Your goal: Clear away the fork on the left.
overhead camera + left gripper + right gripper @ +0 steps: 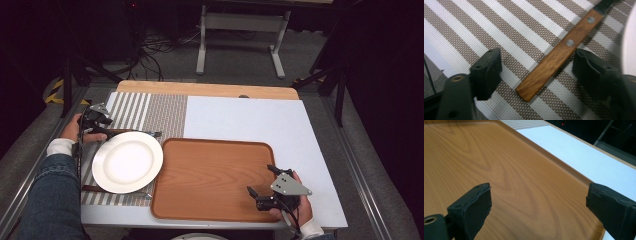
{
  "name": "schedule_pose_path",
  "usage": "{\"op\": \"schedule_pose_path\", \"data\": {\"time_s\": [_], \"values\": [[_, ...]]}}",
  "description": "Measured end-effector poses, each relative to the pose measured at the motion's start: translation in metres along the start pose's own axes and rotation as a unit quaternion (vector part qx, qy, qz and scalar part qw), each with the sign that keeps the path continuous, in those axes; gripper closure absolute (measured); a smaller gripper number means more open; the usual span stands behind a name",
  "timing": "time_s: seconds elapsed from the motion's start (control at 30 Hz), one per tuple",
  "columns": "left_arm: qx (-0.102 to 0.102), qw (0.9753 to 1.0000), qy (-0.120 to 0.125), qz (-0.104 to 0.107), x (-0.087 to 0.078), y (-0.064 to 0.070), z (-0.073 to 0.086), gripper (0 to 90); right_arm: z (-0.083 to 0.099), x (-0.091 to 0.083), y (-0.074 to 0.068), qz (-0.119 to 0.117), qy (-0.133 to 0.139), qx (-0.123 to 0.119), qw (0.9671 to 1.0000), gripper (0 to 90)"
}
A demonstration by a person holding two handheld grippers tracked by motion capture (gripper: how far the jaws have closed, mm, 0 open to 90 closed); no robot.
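- High view: the left gripper [100, 125] sits near the left edge of the surface [240, 117], over the striped placemat [150, 112]. It is at the wooden handle of a knife [131, 132] that lies on the placemat along the far rim of the white plate [127, 161].
- The plate rests on the placemat, its right rim just beside the left edge of the wooden tray [210, 177]. A second utensil [117, 192] with a dark handle lies along the plate's near rim.
- The right gripper [264, 181] hangs over the tray's near right corner, its jaws wide apart and holding nothing. The tray carries nothing.
- Left gripper view: the left gripper's [536, 71] jaws stand well open on either side of the knife handle [560, 53], a brown wooden piece with two metal rivets that lies flat on the striped placemat [511, 32]. The right jaw is right at the handle's edge; whether it touches cannot be told. The left jaw is clearly apart from it. The plate's white rim [630, 45] shows at the right edge.
- Right gripper view: the right gripper's [539, 202] jaws are spread wide above the bare wood grain of the tray [499, 165], gripping nothing. Beyond the tray's raised rim lies the pale surface [579, 155].
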State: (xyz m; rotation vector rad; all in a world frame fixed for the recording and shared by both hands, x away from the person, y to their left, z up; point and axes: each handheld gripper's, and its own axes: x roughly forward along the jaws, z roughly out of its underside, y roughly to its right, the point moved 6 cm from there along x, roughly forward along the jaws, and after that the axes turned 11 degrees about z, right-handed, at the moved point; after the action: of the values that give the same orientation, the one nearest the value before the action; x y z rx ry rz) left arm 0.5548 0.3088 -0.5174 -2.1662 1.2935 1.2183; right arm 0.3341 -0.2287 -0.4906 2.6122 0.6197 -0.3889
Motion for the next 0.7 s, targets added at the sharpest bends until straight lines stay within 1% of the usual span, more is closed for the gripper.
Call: {"op": "schedule_pose_path", "data": {"time_s": [0.03, 0.1, 0.17, 0.27, 0.3, 0.33, 0.37, 0.43, 0.47, 0.53, 0.57, 0.63, 0.67, 0.7], "values": [[0.004, 1.0000, -0.005, 0.005, -0.001, 0.001, 0.000, 30.4, 0.000, 0.000, 0.000, -0.001, -0.001, -0.001, 1.0000, 7.0], [0.013, 0.9998, -0.012, 0.008, -0.001, 0.004, -0.001, 38.5, 0.001, 0.001, -0.002, -0.005, -0.006, -0.004, 1.0000, 7.0], [0.020, 0.9996, -0.016, 0.015, -0.002, 0.007, -0.002, 44.5, 0.002, 0.001, -0.003, -0.008, -0.008, -0.007, 0.9999, 6.9], [0.026, 0.9992, -0.023, 0.018, -0.002, 0.010, -0.003, 52.5, 0.002, 0.001, -0.003, -0.009, -0.009, -0.008, 0.9999, 6.9], [0.028, 0.9990, -0.023, 0.024, -0.002, 0.011, -0.003, 55.0, 0.002, 0.001, -0.003, -0.009, -0.009, -0.008, 0.9999, 6.9], [0.028, 0.9989, -0.023, 0.028, -0.002, 0.013, -0.003, 60.1, 0.002, 0.001, -0.003, -0.009, -0.009, -0.007, 0.9999, 6.9], [0.034, 0.9987, -0.026, 0.029, -0.002, 0.014, -0.004, 62.8, 0.002, 0.001, -0.003, -0.009, -0.009, -0.008, 0.9999, 6.9], [0.042, 0.9984, -0.030, 0.024, -0.001, 0.015, -0.005, 69.8, 0.002, 0.001, -0.003, -0.009, -0.009, -0.008, 0.9999, 6.9], [0.040, 0.9985, -0.028, 0.025, -0.001, 0.017, -0.006, 74.6, 0.002, 0.001, -0.003, -0.009, -0.009, -0.008, 0.9999, 7.0], [0.038, 0.9987, -0.029, 0.017, 0.000, 0.017, -0.007, 75.4, 0.002, 0.001, -0.003, -0.009, -0.009, -0.008, 0.9999, 7.0], [0.042, 0.9986, -0.031, 0.010, 0.000, 0.017, -0.008, 75.4, 0.002, 0.001, -0.003, -0.009, -0.009, -0.008, 0.9999, 6.9], [0.046, 0.9983, -0.031, -0.018, 0.001, 0.018, -0.011, 75.5, 0.002, 0.001, -0.003, -0.010, -0.009, -0.008, 0.9999, 7.0], [0.044, 0.9981, -0.030, -0.031, 0.002, 0.018, -0.012, 75.5, 0.002, 0.001, -0.003, -0.009, -0.009, -0.008, 0.9999, 7.0], [0.045, 0.9980, -0.029, -0.033, 0.003, 0.019, -0.013, 75.6, 0.002, 0.001, -0.003, -0.010, -0.009, -0.008, 0.9999, 7.0]]}}
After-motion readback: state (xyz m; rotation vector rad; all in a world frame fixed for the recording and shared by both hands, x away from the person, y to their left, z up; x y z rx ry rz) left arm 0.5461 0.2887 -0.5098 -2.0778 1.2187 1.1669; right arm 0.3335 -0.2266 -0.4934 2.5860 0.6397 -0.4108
